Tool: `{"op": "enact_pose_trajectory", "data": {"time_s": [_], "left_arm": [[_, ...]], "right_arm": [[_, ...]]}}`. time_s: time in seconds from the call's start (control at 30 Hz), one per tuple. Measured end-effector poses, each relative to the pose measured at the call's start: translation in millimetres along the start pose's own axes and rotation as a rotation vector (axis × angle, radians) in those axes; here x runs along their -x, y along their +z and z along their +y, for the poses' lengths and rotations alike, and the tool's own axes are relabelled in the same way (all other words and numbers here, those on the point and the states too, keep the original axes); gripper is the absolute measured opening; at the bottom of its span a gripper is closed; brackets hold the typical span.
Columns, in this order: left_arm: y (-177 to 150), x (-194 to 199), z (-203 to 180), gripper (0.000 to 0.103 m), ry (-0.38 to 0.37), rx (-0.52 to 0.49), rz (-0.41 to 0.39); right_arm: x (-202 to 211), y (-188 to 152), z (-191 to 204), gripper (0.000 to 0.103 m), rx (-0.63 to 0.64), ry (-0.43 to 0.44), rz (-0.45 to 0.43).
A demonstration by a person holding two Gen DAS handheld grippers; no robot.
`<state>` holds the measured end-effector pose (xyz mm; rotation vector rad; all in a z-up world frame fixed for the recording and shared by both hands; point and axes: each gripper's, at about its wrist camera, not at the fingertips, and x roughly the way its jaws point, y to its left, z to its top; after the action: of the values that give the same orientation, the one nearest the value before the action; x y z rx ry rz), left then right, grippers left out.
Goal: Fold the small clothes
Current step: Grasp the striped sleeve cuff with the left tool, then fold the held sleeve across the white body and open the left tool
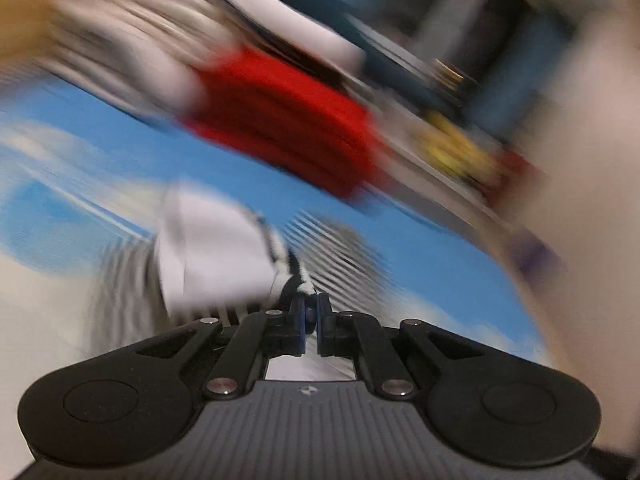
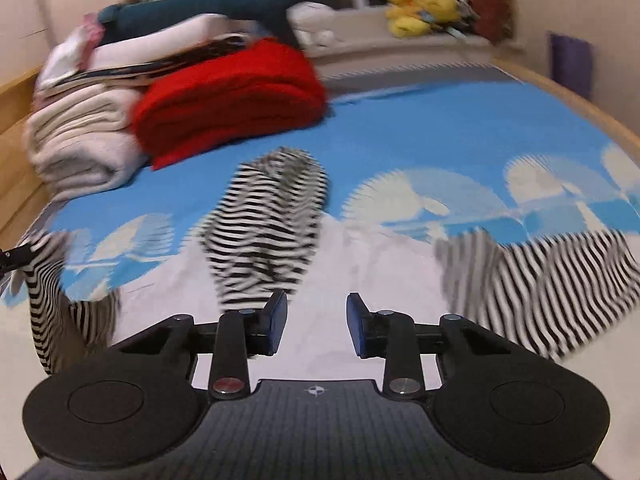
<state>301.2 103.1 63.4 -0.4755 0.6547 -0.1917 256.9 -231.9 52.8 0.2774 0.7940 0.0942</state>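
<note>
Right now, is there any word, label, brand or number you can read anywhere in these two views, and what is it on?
No readable text in either view.
Left claw body: a small round crosshair mark, no letters.
Right claw body: the same mark, no letters.
Books in the pile behind the red blanket: too blurred to read.

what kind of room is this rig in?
Most likely a bedroom. The work surface is a bed with a blue cloud-print sheet and a wooden frame. Folded blankets are stacked at its far end, and yellow plush toys sit on a ledge behind.
</note>
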Motion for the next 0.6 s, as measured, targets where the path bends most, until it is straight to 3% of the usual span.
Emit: {"op": "enact_pose_trajectory", "data": {"time_s": [0.07, 0.1, 0.17, 0.23, 0.33, 0.4, 0.5, 0.6], "left_arm": [[-20, -24, -35, 0.018, -0.176, -0.054, 0.201], [-25, -27, -42, 0.022, -0.172, -0.081, 0.233], [-24, -30, -36, 0.035, -0.096, -0.077, 0.231], [-14, -34, -13, 0.036, 0.016, -0.025, 0.220], [1, -44, 16, 0.036, 0.239, -0.029, 0.204], [9, -52, 28, 0.036, 0.334, -0.029, 0.227], [18, -53, 45, 0.036, 0.333, 0.010, 0.236], [21, -50, 47, 0.036, 0.333, -0.019, 0.239]], "right_arm": [[-3, -4, -17, 0.036, -0.070, -0.023, 0.023], [-5, -5, -25, 0.037, -0.108, -0.023, 0.032], [-14, -9, -41, 0.039, -0.189, -0.036, 0.060], [-25, -13, -55, 0.042, -0.269, -0.034, 0.088], [-48, -22, -65, 0.042, -0.360, -0.029, 0.154], [-66, -30, -73, 0.042, -0.442, -0.011, 0.197], [-90, -45, -81, 0.042, -0.538, -0.034, 0.266], [-111, -57, -82, 0.043, -0.580, -0.112, 0.357]]}}
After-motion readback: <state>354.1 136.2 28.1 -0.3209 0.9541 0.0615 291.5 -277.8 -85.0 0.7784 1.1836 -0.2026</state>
